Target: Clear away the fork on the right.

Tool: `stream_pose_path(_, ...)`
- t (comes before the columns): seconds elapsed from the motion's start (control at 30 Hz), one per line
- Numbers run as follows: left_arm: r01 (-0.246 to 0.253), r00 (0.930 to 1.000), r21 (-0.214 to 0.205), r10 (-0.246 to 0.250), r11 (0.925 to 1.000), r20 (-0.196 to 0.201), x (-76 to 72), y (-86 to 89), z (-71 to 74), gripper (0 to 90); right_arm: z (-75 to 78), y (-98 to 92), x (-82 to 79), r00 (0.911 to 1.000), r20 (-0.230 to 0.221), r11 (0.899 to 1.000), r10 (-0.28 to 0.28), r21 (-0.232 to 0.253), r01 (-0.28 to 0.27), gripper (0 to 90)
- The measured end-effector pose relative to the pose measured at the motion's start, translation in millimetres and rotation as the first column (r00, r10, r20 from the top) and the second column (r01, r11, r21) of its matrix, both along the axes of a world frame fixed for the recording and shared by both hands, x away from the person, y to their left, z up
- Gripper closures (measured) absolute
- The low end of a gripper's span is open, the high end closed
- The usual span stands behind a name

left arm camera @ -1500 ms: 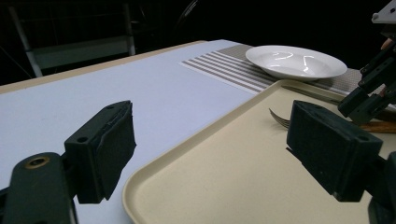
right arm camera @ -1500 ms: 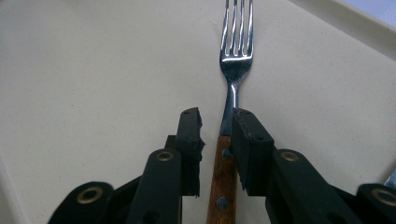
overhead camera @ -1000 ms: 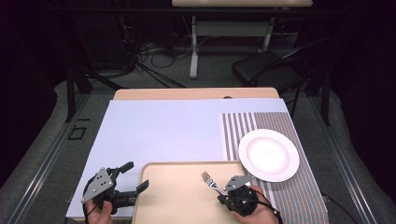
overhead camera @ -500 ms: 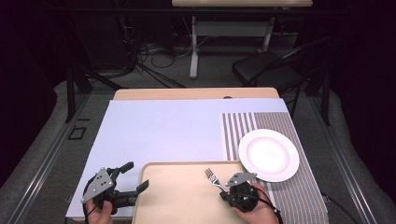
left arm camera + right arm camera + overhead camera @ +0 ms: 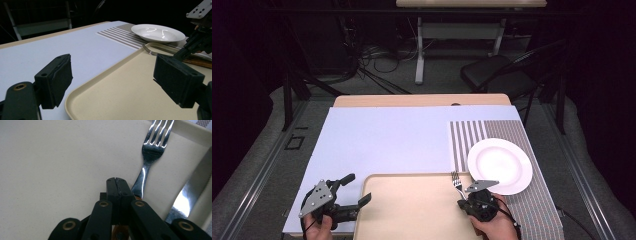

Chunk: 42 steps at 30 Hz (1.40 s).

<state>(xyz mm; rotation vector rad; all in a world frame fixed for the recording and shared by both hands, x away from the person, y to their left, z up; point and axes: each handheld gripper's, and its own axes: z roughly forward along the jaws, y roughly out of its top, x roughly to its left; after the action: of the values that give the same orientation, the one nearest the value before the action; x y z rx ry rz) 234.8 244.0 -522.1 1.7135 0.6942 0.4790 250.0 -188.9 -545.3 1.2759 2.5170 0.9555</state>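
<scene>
Right gripper (image 5: 117, 181) clenched on the fork (image 5: 150, 147)
Jaws pinch its wooden handle low in the frame, tines reaching the tray (image 5: 50, 170) rim at upper right; a knife (image 5: 190, 197) lies alongside.

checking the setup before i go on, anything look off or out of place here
Nothing spilled or damaged. The fork is held low on its handle by the shut right gripper, tines over the tray rim toward the plate. A knife lies beside it.
</scene>
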Motion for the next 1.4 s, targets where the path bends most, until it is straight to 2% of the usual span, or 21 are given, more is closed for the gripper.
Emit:
stream_pose_path(0.07, 0.002, 1.0, -0.002, -0.002, 1.0, 0.002, 0.1, -0.1, -0.1, 15.7, -1.0, -2.2, 0.0, 0.9999, 0.007, 1.0, -0.014, 0.011, 0.014, 90.0)
stream_pose_path(0.13, 0.0, 1.0, 0.0, 0.0, 1.0, 0.0, 0.0, -0.1, 0.0, 15.6, -0.1, -4.4, -0.4, 0.9997, -0.01, 1.0, -0.021, 0.002, 0.021, 90.0)
stream_pose_path(0.37, 0.001, 1.0, 0.002, -0.001, 1.0, 0.001, -0.2, 0.1, 0.1, 15.7, -0.2, -8.9, -0.4, 0.9992, -0.01, 0.999, -0.039, 0.006, 0.039, 90.0)
stream_pose_path(0.77, 0.001, 1.0, 0.002, -0.001, 1.0, 0.002, -0.2, 0.1, 0.2, 15.7, 0.6, -12.6, -0.7, 0.9989, -0.016, 0.999, -0.045, -0.003, 0.045, 90.0)
stream_pose_path(0.9, 0.002, 1.0, 0.0, -0.002, 1.0, 0.002, 0.0, 0.1, 0.0, 15.7, 1.2, -12.7, -1.9, 0.9991, -0.012, 0.999, -0.039, 0.008, 0.039, 90.0)
stream_pose_path(1.03, -0.001, 1.0, 0.001, 0.001, 1.0, 0.001, -0.2, 0.5, 0.2, 15.7, 8.1, -13.1, -5.2, 0.9994, 0.022, 0.999, -0.026, 0.029, 0.026, 89.3)
stream_pose_path(1.13, -0.002, 1.0, -0.003, 0.002, 1.0, 0.002, -0.1, 0.7, 0.0, 15.7, 16.6, -15.1, -9.0, 0.9963, 0.081, 0.998, -0.027, 0.055, 0.023, 85.6)
stream_pose_path(1.23, -0.003, 1.0, -0.003, 0.003, 1.0, 0.003, 0.0, 0.8, 0.0, 15.7, 24.8, -20.3, -11.2, 0.9933, 0.109, 0.996, -0.038, 0.081, 0.029, 78.0)
stream_pose_path(1.4, -0.003, 1.0, 0.003, 0.003, 1.0, 0.002, -0.2, 0.7, 0.3, 15.7, 29.2, -27.5, -12.3, 0.9848, 0.159, 0.991, -0.07, 0.123, 0.05, 62.3)
